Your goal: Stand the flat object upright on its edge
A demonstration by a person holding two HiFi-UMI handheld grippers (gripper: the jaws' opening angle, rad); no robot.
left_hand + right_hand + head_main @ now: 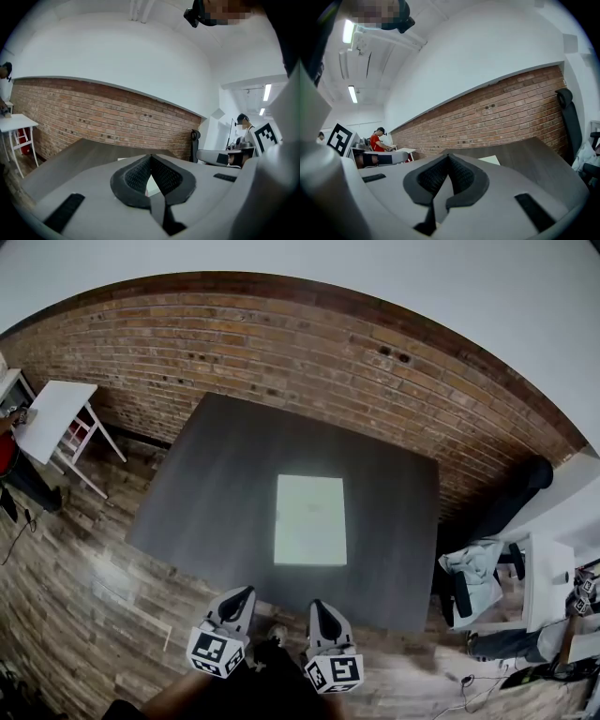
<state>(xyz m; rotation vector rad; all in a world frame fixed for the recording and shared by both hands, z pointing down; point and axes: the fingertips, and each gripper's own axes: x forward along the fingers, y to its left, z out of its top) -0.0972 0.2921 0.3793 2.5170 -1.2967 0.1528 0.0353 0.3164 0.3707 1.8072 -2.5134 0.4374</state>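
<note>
A pale flat rectangular object (310, 519) lies face down on the dark table (216, 484), right of its middle and toward the near edge. My left gripper (246, 592) and right gripper (316, 603) hover side by side over the floor just short of the table's near edge, both shut and holding nothing. In the left gripper view the left gripper (150, 156) has its jaws closed, and a sliver of the flat object (153, 189) shows behind them. In the right gripper view the right gripper (448, 156) is likewise closed, with a corner of the flat object (491, 160) beyond it.
A brick wall (281, 343) runs behind the table. A small white table (52, 418) stands at the far left, with a person at its edge. At the right are a black chair (520, 488), a white desk (548, 582) and cluttered gear. Wooden floor (84, 596) surrounds the table.
</note>
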